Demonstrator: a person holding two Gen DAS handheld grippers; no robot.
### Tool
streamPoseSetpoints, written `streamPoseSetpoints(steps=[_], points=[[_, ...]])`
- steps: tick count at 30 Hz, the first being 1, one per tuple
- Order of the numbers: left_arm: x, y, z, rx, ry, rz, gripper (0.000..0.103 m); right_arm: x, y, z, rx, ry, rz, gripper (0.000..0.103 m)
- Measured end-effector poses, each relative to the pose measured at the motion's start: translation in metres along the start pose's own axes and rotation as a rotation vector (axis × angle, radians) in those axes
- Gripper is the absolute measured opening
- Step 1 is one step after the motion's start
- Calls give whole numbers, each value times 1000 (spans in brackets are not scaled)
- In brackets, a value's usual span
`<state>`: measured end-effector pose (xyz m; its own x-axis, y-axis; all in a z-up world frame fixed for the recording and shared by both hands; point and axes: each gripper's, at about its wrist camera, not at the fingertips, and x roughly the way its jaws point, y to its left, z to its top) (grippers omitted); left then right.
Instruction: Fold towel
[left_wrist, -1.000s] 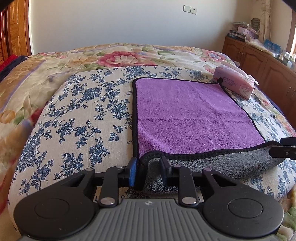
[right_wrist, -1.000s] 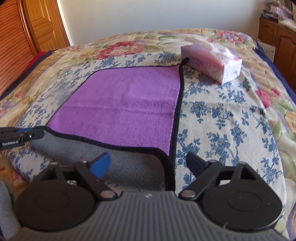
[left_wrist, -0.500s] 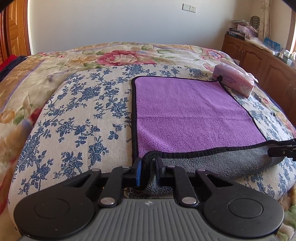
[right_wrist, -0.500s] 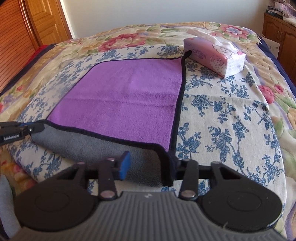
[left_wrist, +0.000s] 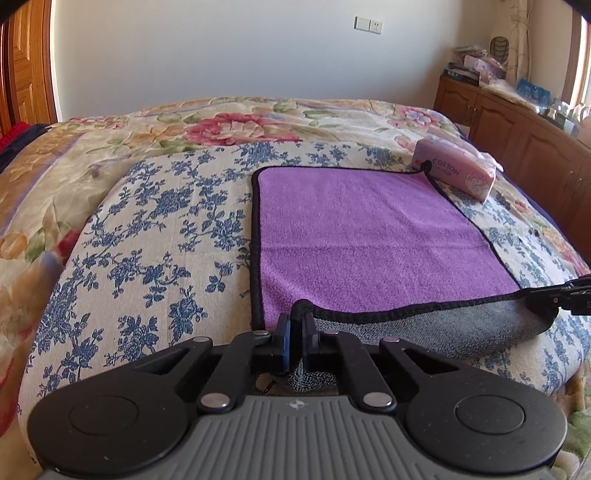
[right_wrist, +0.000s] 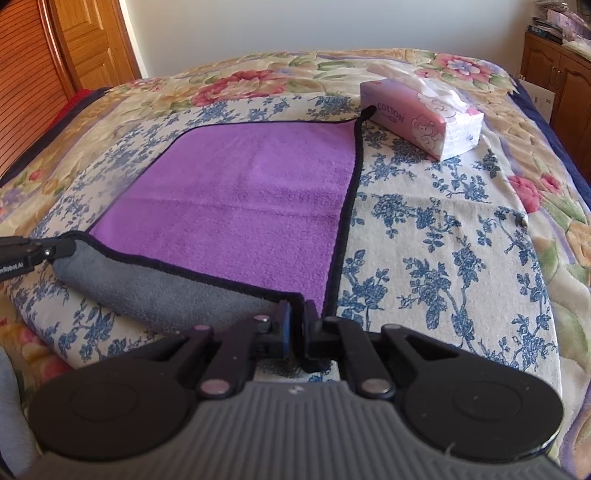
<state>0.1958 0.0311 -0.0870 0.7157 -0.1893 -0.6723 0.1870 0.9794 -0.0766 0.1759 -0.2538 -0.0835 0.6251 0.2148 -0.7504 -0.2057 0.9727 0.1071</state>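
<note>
- My left gripper (left_wrist: 296, 328) was clamped on the purple towel's (left_wrist: 362, 236) near-left corner.
- My right gripper (right_wrist: 294, 317) was clamped on its near-right corner, gray underside showing.

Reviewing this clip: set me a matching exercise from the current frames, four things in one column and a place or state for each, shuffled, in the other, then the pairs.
Things:
1. left gripper
2. right gripper
3. tissue pack
4. wall socket

Places or states:
A. beside the towel's far corner loop
B. shut on the towel's near left corner
C. on the white wall beyond the bed
D. shut on the towel's near right corner

Pairs: 1-B, 2-D, 3-A, 4-C
</note>
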Motion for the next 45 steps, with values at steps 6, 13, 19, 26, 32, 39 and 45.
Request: streamPoseSetpoints(steps=[6, 13, 19, 26, 32, 39, 45], points=[[-6, 0, 3, -6, -29, -5, 6, -3, -1, 2, 7, -26, 7, 4], [-14, 0, 7, -27, -78, -14, 6, -7, -2, 4, 13, -52, 21, 4], [-16, 0, 10, -34, -89, -21, 6, -11, -2, 7, 13, -84, 29, 4], [-20, -1, 11, -34, -110, -28, 5, -15, 1, 10, 1, -114, 27, 4], [-23, -3, 16, -37, -136, -43, 5, -17, 0, 15, -5, -149, 28, 4], [-14, -1, 20, -29, -138, -23, 5, -10, -4, 23, -9, -159, 26, 4], [-10, -2, 26, -27, -154, -28, 5, -9, -2, 28, -24, -174, 30, 4]])
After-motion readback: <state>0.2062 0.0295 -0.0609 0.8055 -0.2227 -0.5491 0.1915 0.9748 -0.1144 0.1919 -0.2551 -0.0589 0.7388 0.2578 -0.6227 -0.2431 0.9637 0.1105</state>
